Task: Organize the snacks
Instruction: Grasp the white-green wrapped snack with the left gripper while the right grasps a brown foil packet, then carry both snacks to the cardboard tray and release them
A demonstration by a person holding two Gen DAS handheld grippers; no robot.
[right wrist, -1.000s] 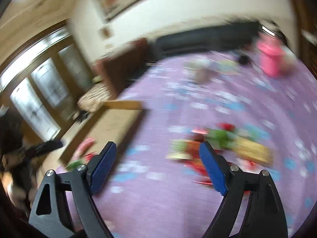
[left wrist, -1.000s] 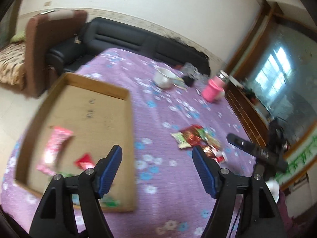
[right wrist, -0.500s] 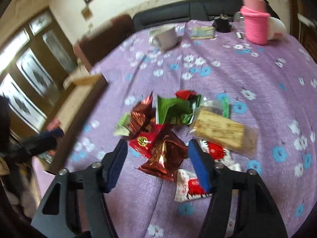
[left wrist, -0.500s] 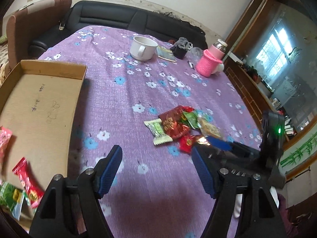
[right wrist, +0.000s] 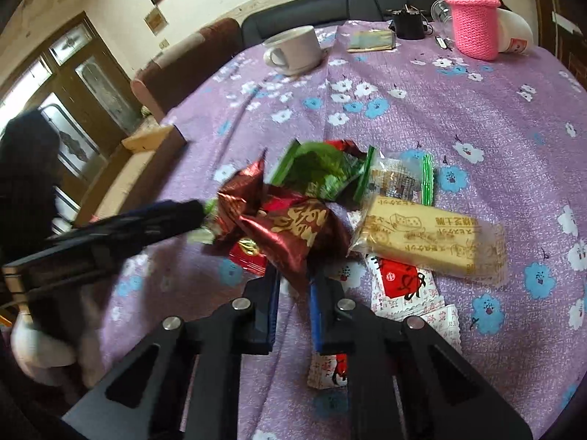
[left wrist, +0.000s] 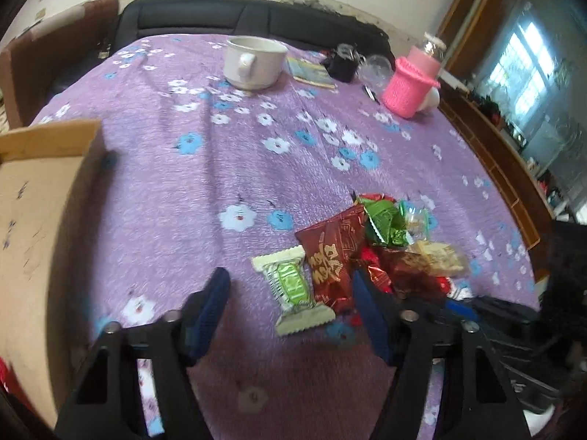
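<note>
A pile of snack packets lies on the purple flowered tablecloth (left wrist: 205,183). My right gripper (right wrist: 293,293) is shut on the corner of a dark red foil packet (right wrist: 293,231) at the near edge of the pile. Beside it lie a green packet (right wrist: 319,172), a tan biscuit pack (right wrist: 429,238) and red-and-white sachets (right wrist: 400,286). My left gripper (left wrist: 290,300) is open, its jaws either side of a white-and-green wafer packet (left wrist: 290,286), next to a red packet (left wrist: 334,256). The cardboard tray (left wrist: 40,198) is at the left.
A white cup (left wrist: 253,60), a pink knitted bottle (left wrist: 412,84), a black object (left wrist: 343,64) and a booklet (left wrist: 312,73) stand at the table's far side. A black sofa (left wrist: 205,14) is behind. A wooden cabinet (left wrist: 495,154) runs along the right.
My right gripper has closed on the dark red foil packet. My left gripper has moved away from the tray to the pile and now straddles the white-and-green packet.
</note>
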